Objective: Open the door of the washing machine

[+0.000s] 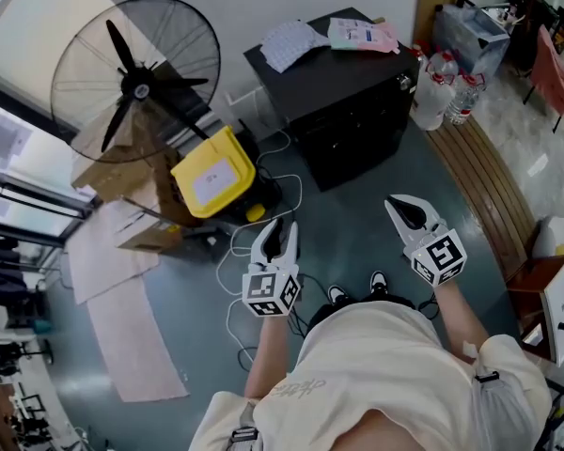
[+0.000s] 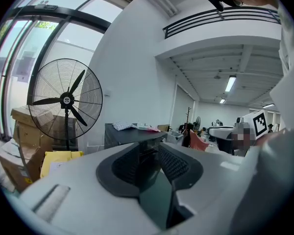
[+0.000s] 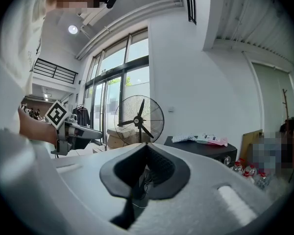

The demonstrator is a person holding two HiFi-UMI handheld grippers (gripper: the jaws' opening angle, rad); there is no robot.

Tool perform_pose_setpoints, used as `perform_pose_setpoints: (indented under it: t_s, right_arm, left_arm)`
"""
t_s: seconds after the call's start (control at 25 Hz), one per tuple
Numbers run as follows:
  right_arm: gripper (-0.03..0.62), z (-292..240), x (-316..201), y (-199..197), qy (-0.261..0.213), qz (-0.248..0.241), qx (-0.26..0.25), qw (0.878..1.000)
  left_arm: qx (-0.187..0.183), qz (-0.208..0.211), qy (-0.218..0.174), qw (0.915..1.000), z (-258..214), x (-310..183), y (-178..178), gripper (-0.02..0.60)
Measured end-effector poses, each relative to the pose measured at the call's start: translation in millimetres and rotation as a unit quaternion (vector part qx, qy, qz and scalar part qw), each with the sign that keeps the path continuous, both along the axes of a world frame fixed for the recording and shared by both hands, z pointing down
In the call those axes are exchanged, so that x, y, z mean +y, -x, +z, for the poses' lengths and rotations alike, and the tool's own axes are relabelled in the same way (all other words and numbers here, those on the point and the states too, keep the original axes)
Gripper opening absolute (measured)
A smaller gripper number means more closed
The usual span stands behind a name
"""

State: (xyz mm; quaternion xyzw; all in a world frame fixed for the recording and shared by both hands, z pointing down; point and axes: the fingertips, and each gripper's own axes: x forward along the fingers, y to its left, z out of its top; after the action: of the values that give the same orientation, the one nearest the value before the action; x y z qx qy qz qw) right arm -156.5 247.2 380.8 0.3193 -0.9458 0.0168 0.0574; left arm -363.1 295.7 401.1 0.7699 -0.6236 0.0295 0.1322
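**Door not yet reached; both grippers empty**

The person is standing on the dark floor and holding both grippers out in front, roughly level. The left gripper (image 1: 284,225) is showing its jaws spread apart with nothing between them. The right gripper (image 3: 146,147) is showing its jaw tips resting together, also with nothing caught in them.

The only likely washing machine (image 1: 343,92) is the black box standing ahead against the white wall, with papers (image 1: 291,43) lying on its top. It is sitting between a big floor fan (image 1: 136,83) and a cluster of water bottles (image 1: 442,87). A round knob is showing on its front in the right gripper view, but no door or handle is making itself plain from here.

Both grippers are hanging well apart from that box, so by my reading nothing of the task is done. The whole job is remaining: walking up, finding the door's edge or handle, gripping it and swinging it open.
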Motion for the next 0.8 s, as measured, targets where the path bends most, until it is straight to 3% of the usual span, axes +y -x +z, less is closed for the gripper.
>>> perform_pose_setpoints:
  t_s: [0.28, 0.6, 0.8]
  right_arm:
    - [0.002, 0, 5, 12, -0.001, 0.026, 0.013, 1.000]
    - [0.002, 15, 4, 7, 0.016, 0.046, 0.030, 0.998]
    - [0.002, 21, -21, 2, 0.026, 0.048, 0.015, 0.998]
  left_arm:
    - [0.010, 0.026, -0.012, 0.9995, 2, -6, 18, 0.152]
    - [0.040, 0.036, 0.002, 0.9985, 21, -14, 16, 0.152]
    - [0.028, 0.047, 0.011, 0.9985, 21, -38, 6, 0.152]
